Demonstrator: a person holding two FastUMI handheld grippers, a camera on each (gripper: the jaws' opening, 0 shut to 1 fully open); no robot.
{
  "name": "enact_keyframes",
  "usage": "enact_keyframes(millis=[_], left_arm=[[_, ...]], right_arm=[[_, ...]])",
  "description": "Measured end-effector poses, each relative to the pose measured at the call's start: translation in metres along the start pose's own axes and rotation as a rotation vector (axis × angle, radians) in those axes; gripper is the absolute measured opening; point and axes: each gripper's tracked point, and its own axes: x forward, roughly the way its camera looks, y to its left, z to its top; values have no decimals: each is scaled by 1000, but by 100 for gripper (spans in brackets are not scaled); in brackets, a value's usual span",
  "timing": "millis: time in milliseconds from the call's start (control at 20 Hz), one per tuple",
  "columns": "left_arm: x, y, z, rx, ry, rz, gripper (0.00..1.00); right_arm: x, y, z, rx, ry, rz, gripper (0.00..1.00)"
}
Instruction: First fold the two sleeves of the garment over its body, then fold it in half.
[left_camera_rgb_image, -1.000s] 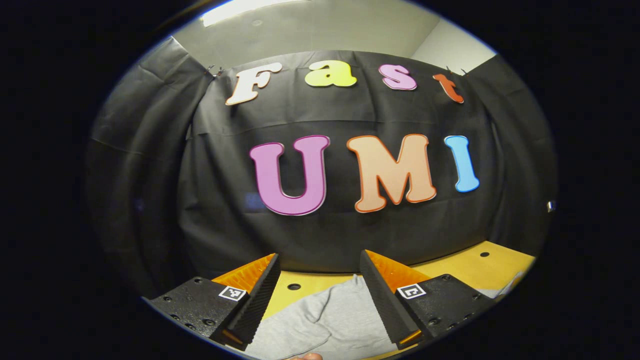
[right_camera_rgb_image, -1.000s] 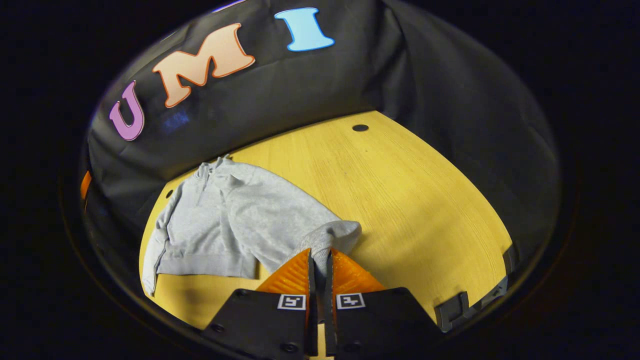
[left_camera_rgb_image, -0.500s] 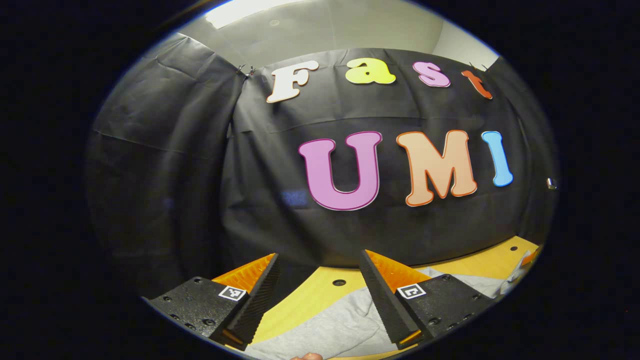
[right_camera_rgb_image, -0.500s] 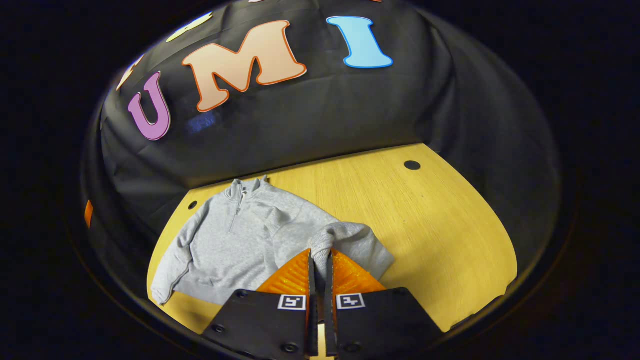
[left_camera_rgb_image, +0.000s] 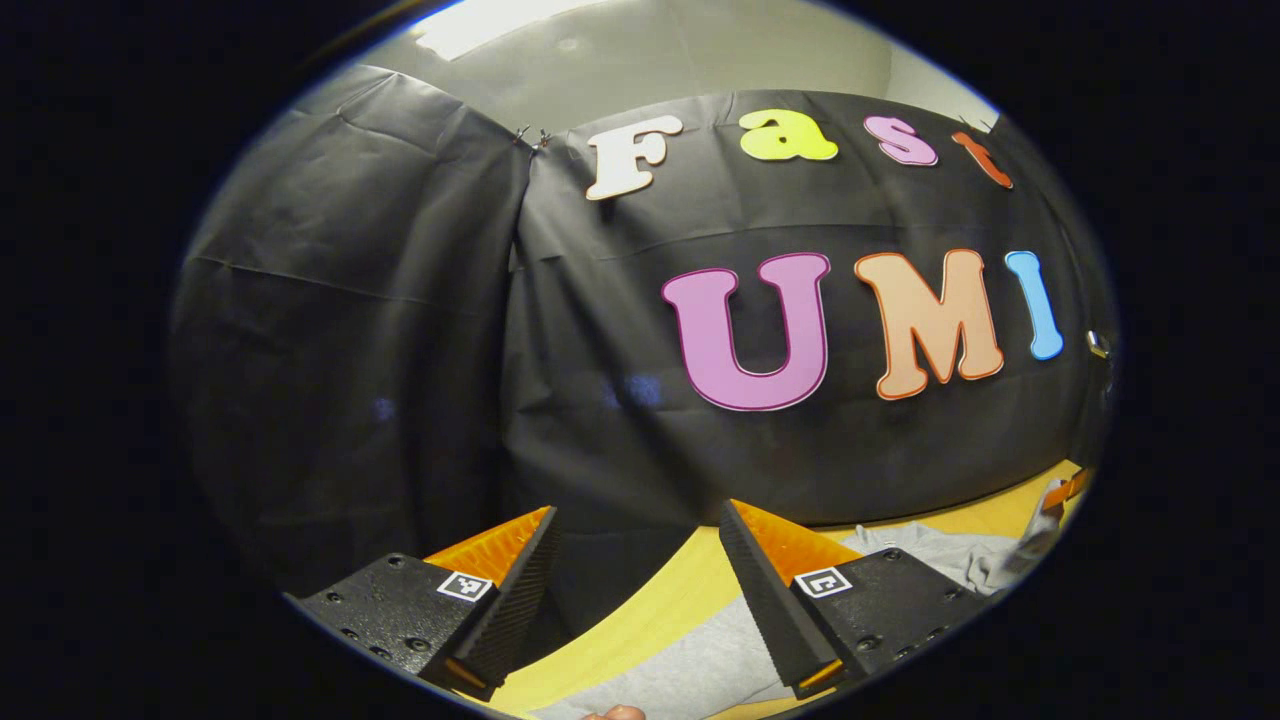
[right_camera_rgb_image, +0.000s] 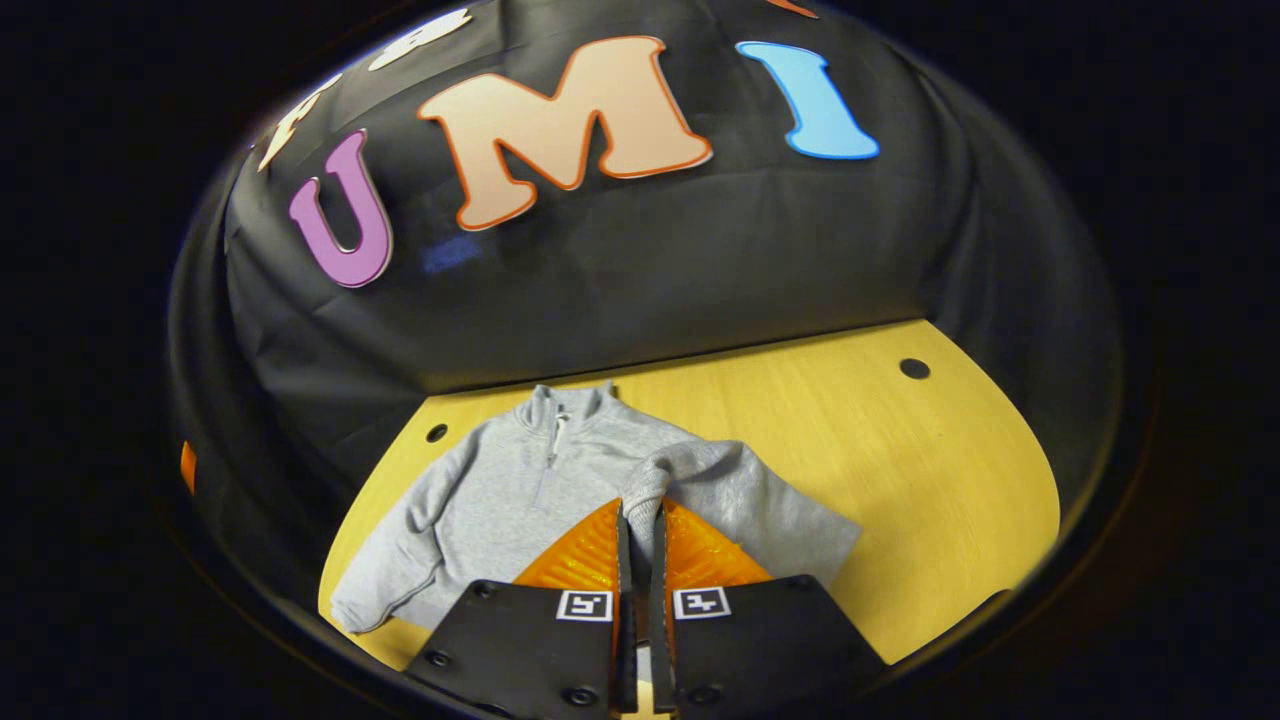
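Right sleeve carried across the garment body; left tool stands idle and wide open.

Left tool: fingers wide apart, holding nothing, over the counter edge; its view has swung leftward in the last second. The grey zip-neck garment lies flat on the counter, its left sleeve out to the side. Right tool: clamped on the right sleeve, now drawn inward over the body, so the sleeve fold looks under way. No garment brand or label legible.
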Motion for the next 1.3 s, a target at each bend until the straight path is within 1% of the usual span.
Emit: enact_keyframes(millis=[200, 250, 400, 600, 850, 900, 950, 1000, 1050, 1200, 1300], left_arm=[[1, 18, -6, -3, 7, 14, 93], [-1, 24, -9, -2, 12, 20, 96], [-2, 44, -17, -5, 27, 51, 96], [-7, 74, -29, -1, 50, 100, 96], [-13, 104, -41, 3, 71, 150, 96], [-14, 109, -42, 4, 77, 158, 93], [-16, 115, -45, 7, 81, 167, 93], [-17, 121, -46, 9, 83, 175, 96], [-18, 125, -48, 12, 85, 182, 93], [-20, 143, -54, 20, 96, 211, 94], [-22, 153, -56, 23, 101, 229, 94]], right_arm=[[17, 52, 9, -31, -5, 62, 8], [22, 63, 8, -49, -3, 72, 8], [36, 93, 8, -84, 9, 105, 8], [53, 139, -7, -104, 46, 161, 7], [73, 196, -32, -170, 85, 224, 7], [77, 206, -36, -175, 96, 236, 8], [82, 217, -44, -178, 109, 247, 8], [87, 226, -51, -181, 123, 254, 8], [93, 233, -58, -187, 135, 257, 8], [111, 246, -85, -211, 189, 250, 7], [117, 244, -100, -242, 231, 240, 8]])
